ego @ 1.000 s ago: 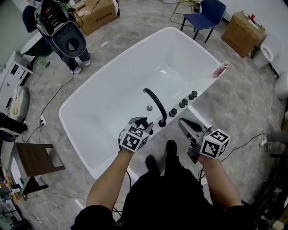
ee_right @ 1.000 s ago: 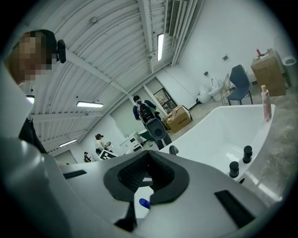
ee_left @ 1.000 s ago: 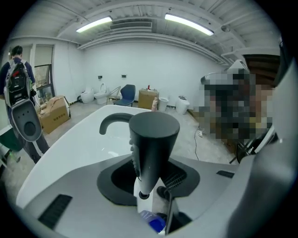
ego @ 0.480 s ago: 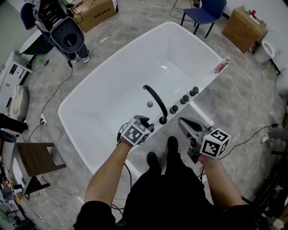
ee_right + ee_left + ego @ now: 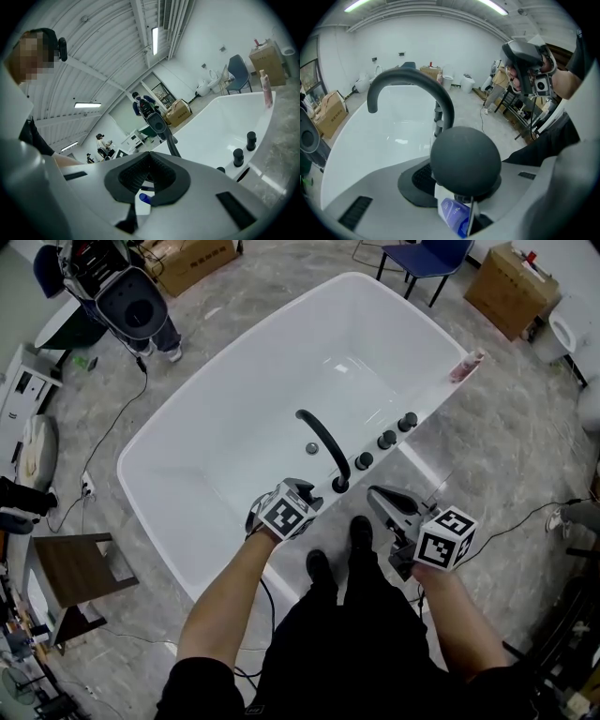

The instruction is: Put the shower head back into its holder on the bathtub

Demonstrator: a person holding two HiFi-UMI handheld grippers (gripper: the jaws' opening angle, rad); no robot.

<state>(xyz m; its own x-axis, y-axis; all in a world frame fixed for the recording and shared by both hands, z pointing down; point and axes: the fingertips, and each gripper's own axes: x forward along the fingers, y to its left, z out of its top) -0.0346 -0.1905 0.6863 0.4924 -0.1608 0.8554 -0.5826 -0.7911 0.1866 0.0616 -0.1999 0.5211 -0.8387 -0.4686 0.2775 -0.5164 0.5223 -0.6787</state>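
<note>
My left gripper [image 5: 292, 495] is shut on the shower head [image 5: 463, 157], a dark round knob-like body that fills the space between its jaws in the left gripper view. It hovers low over the white bathtub's near rim [image 5: 281, 563], just left of the base of the black arched spout [image 5: 321, 442] [image 5: 412, 86]. The gripper hides the holder. Several black knobs [image 5: 386, 439] [image 5: 238, 157] stand in a row on the rim. My right gripper [image 5: 378, 495] [image 5: 149, 159] is shut and empty, raised over the floor just outside the rim, right of the spout.
A pink bottle [image 5: 466, 366] stands on the tub's far right rim. A person with a camera rig [image 5: 131, 301] stands at the back left. Around the tub are a wooden stool [image 5: 70, 573], cardboard boxes [image 5: 506, 277], a blue chair [image 5: 427, 259] and floor cables.
My left gripper has sunk toward the tub rim with the shower head and tipped further down, ending closer to the spout's base. The right gripper has dropped slightly.
</note>
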